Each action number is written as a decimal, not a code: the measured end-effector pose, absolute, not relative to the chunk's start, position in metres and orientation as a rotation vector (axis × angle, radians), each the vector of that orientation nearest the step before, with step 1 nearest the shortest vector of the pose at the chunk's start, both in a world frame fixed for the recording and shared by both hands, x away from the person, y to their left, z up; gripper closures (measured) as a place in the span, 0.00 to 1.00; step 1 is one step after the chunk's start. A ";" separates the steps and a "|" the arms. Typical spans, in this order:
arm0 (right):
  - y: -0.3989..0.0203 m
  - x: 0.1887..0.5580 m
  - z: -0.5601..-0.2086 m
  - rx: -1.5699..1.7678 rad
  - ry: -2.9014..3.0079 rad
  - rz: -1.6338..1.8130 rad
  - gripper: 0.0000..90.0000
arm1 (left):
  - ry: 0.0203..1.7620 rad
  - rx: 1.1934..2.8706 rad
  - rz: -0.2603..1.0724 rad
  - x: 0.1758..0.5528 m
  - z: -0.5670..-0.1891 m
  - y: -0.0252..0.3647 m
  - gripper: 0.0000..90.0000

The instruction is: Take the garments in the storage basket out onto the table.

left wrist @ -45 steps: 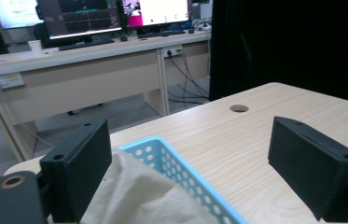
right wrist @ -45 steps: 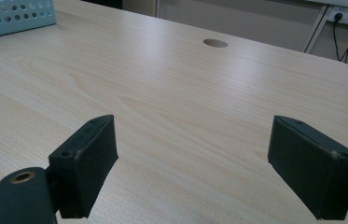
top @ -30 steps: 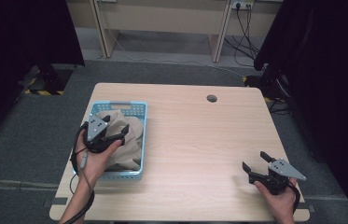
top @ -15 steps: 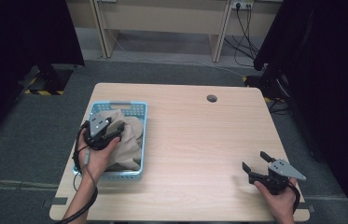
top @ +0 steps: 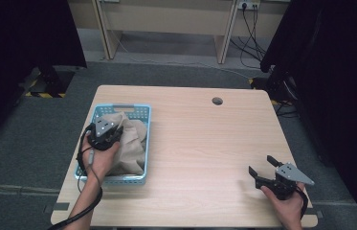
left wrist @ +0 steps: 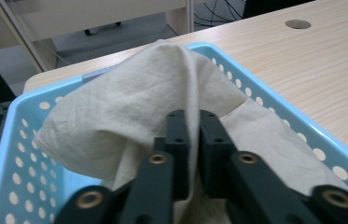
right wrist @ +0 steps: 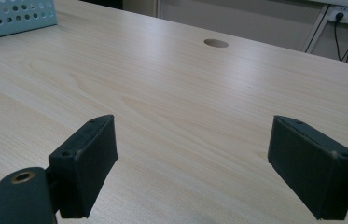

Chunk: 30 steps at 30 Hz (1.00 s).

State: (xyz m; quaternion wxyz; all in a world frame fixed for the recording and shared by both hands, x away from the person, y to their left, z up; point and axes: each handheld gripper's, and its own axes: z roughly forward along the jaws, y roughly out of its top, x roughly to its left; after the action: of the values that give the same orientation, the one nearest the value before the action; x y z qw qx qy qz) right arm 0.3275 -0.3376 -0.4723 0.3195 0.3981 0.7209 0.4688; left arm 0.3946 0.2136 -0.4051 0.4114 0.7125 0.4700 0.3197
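At the table's left, a crumpled beige cloth lying in the perforated light-blue plastic basket is being pinched by the left gripper, whose jaws have just been closing on a fold. Far right, the right gripper is being held above the pale wooden table, jaws wide apart.

A light wooden table carries a blue perforated basket near its left edge.
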 end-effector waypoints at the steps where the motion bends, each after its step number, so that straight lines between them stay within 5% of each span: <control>1: -0.338 0.327 -0.472 1.047 1.895 1.233 0.19 | 1.179 1.793 0.798 0.395 -0.405 0.214 0.96; 30: -0.338 0.327 -0.472 1.047 1.890 1.236 0.19 | 0.926 1.410 0.883 0.375 -0.352 0.228 1.00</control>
State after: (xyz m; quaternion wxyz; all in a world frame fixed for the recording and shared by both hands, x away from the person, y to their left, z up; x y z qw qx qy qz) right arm 0.3273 -0.3378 -0.4724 0.3207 0.3985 0.7192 0.4703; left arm 0.3747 0.2281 -0.3515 0.5801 0.6033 0.3960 0.3777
